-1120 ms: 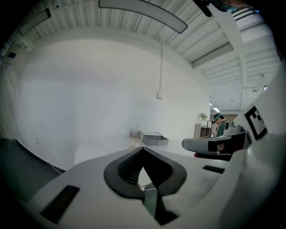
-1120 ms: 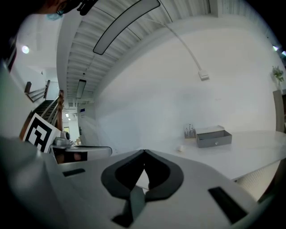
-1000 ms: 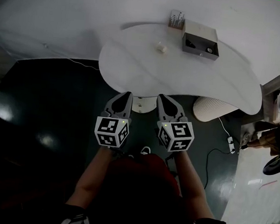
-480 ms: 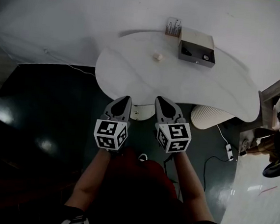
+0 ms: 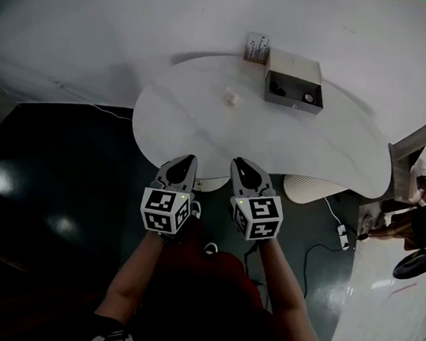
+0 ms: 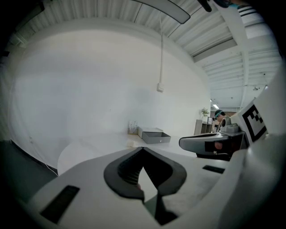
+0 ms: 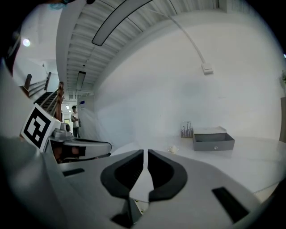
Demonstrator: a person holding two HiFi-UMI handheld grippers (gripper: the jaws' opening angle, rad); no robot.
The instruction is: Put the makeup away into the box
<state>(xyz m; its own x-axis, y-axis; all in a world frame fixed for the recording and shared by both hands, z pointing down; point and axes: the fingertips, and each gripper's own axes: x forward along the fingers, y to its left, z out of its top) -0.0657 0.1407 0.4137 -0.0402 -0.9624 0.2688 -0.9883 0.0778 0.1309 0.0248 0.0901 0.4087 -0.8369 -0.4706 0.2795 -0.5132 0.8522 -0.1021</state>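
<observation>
Holding the left hand-held gripper (image 5: 184, 163) and the right hand-held gripper (image 5: 241, 169) side by side just over the near edge of the table (image 5: 275, 146), both with jaws pressed together and empty. Pointing both toward the far edge, probably lining up for a reach. Seeing 1 small pale makeup item (image 5: 232, 96) lying loose toward the far edge, well apart from either gripper. Finding the grey box (image 5: 293, 63) at the far edge, just right of it, open on top, likely for dropping items straight in, with 2 small things already inside. Noting a holder of tubes (image 5: 257, 48) touching or just beside the box; cannot tell which. Needing jaws parted before any pickup.
</observation>
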